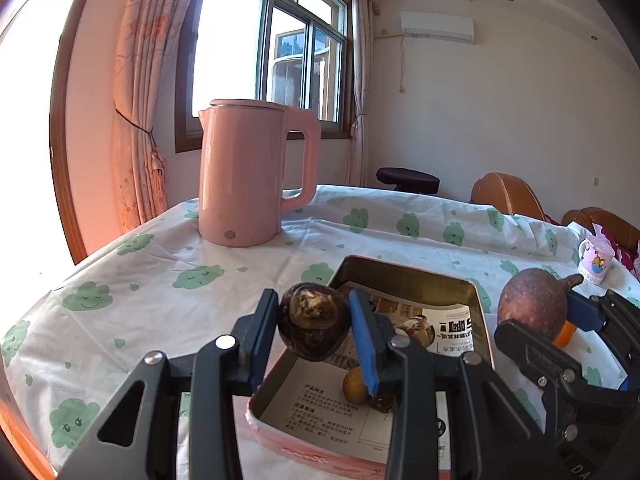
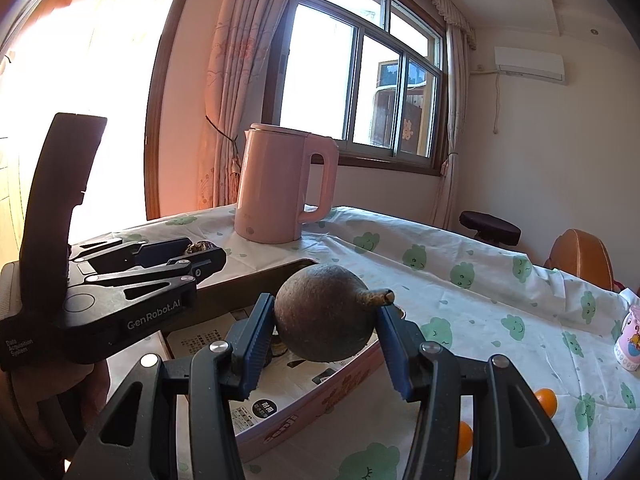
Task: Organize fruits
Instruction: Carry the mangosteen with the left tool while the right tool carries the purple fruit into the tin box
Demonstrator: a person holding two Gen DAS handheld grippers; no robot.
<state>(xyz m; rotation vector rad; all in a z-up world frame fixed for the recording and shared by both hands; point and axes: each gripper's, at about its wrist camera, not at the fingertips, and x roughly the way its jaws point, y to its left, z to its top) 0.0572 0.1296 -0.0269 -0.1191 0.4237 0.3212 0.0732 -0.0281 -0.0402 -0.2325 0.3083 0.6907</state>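
Note:
My left gripper (image 1: 314, 326) is shut on a dark wrinkled fruit (image 1: 314, 330) and holds it above the near left part of a pink tin box (image 1: 316, 446). The box is lined with printed paper and holds a small yellow-brown fruit (image 1: 354, 389) and a dark one (image 1: 382, 402). My right gripper (image 2: 326, 330) is shut on a round brown fruit with a stem (image 2: 324, 314) above the box's right rim (image 2: 340, 384). That fruit also shows in the left wrist view (image 1: 530, 306). The left gripper also shows in the right wrist view (image 2: 192, 250).
A pink kettle (image 1: 248, 172) stands at the back of the table on a white cloth with green clouds (image 1: 120, 280). Two orange fruits (image 2: 546, 400) lie on the cloth right of the box. A small pink cup (image 1: 596, 260) stands at the far right. Chairs stand behind the table.

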